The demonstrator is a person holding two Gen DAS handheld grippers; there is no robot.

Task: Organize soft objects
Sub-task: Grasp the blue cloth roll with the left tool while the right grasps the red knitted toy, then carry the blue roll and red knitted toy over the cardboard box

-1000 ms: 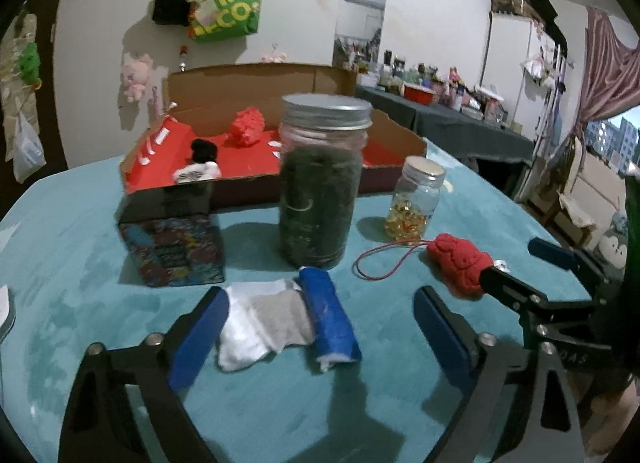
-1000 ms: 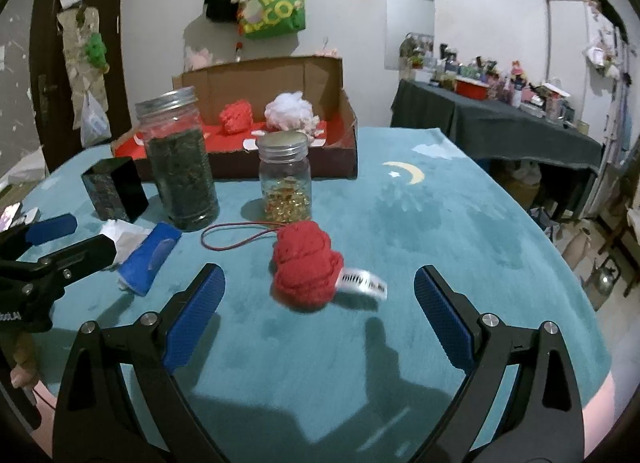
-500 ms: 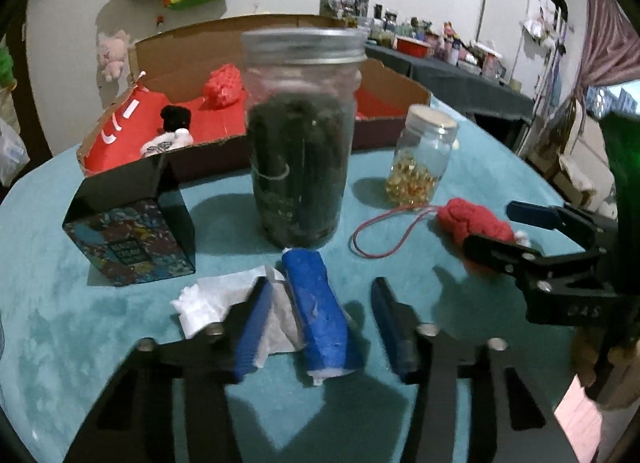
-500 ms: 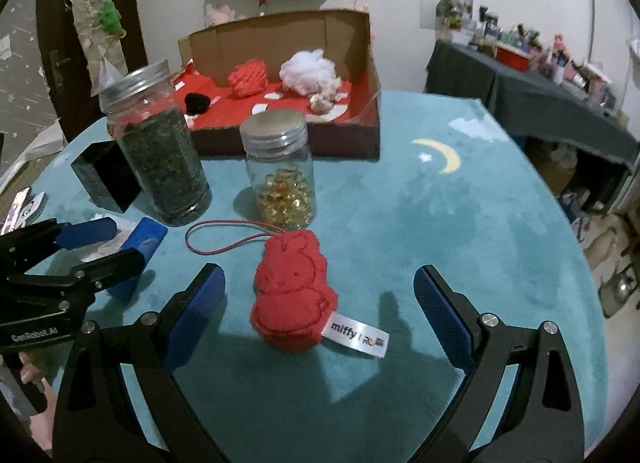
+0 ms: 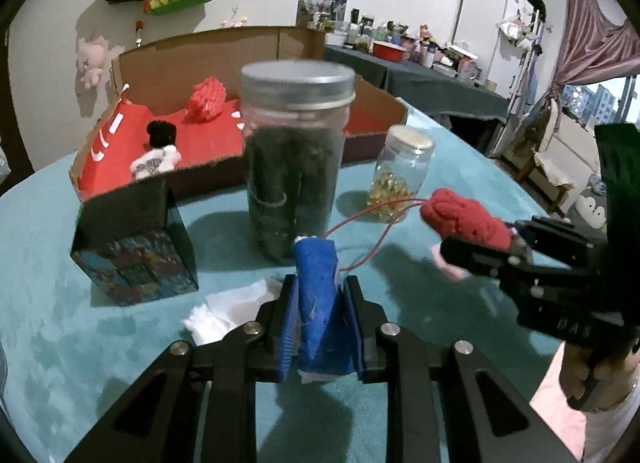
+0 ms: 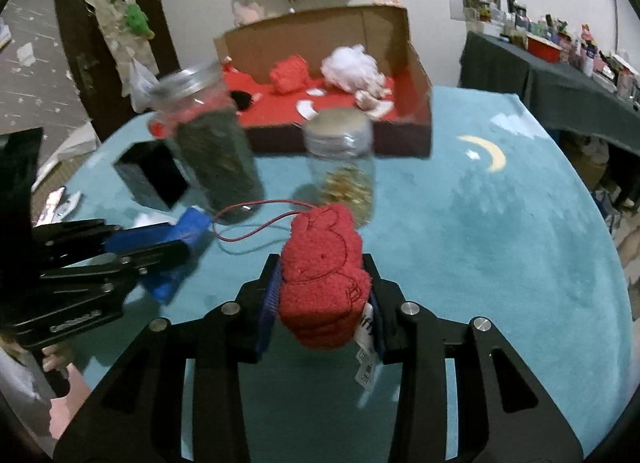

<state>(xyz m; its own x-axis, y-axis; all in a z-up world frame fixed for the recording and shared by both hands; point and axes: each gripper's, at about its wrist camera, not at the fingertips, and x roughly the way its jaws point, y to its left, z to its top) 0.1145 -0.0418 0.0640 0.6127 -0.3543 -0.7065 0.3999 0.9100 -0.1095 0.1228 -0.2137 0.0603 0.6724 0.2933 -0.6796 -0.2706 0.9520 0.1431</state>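
The left claw (image 5: 320, 319) is closing, its blue pads already pressed on a blue soft roll (image 5: 318, 291), a felt-like bundle with a white end showing beneath it, tilted up off the teal worktop (image 5: 60, 327) just in front of the tall jar (image 5: 296, 159) of dark contents. Crumpled white cloth (image 5: 228, 311) lies beside it. The right claw (image 6: 322, 299) is also closing, pinching a red plush rabbit (image 6: 320, 279) by its sides; the toy is fuzzy, with a stitched outline, a white tag and a thin red cord (image 6: 256, 223) looping toward the small jar (image 6: 344, 167) of golden capsules. Behind stands a cardboard box (image 6: 416, 75) holding other soft toys.
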